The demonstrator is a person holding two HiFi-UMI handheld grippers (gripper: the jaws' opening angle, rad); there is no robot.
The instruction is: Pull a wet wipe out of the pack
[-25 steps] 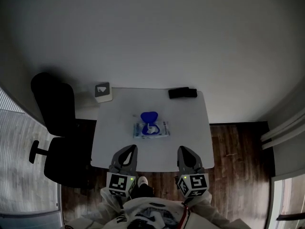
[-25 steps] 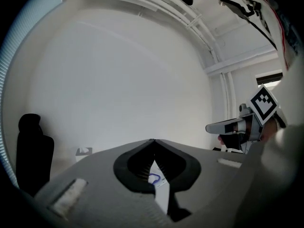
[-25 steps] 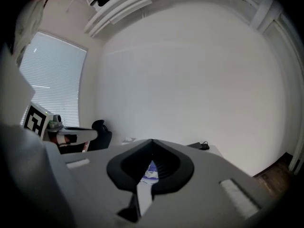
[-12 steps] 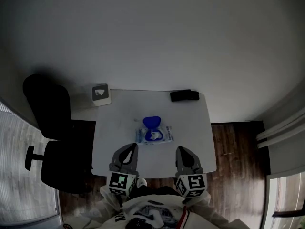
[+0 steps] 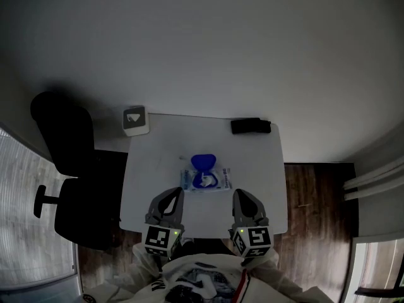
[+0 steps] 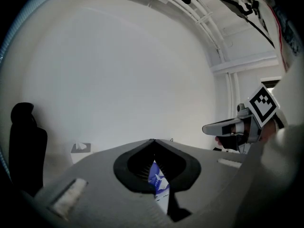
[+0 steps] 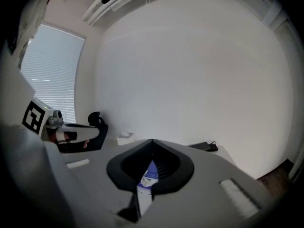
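Looking down in the head view at a white desk [image 5: 252, 163] in mid-frame, with a black office chair [image 5: 69, 169] off its left edge. Nothing else on top but a small grey box [image 5: 136, 120] at the upper left corner and a flat black object [image 5: 250, 126] at the upper right.

At the lower edge of the desk, side by side: left gripper [image 5: 173, 194] and right gripper [image 5: 240, 196], both clenched tip to tip and both empty. Confirmed in each gripper view, with only a sliver of blue and white showing through the closed jaws, beyond them.

Between the two and just above them in frame: the wet wipe pack [image 5: 207, 178], flat near the middle of the desk, apart from both tips. Long axis left to right across the frame, so crosswise to both. Neither clearly nearer, judging by the even spacing.

Blue lid [image 5: 202, 162] flipped open toward the top of the frame. Pale spot at the opening, too small to call a wipe.
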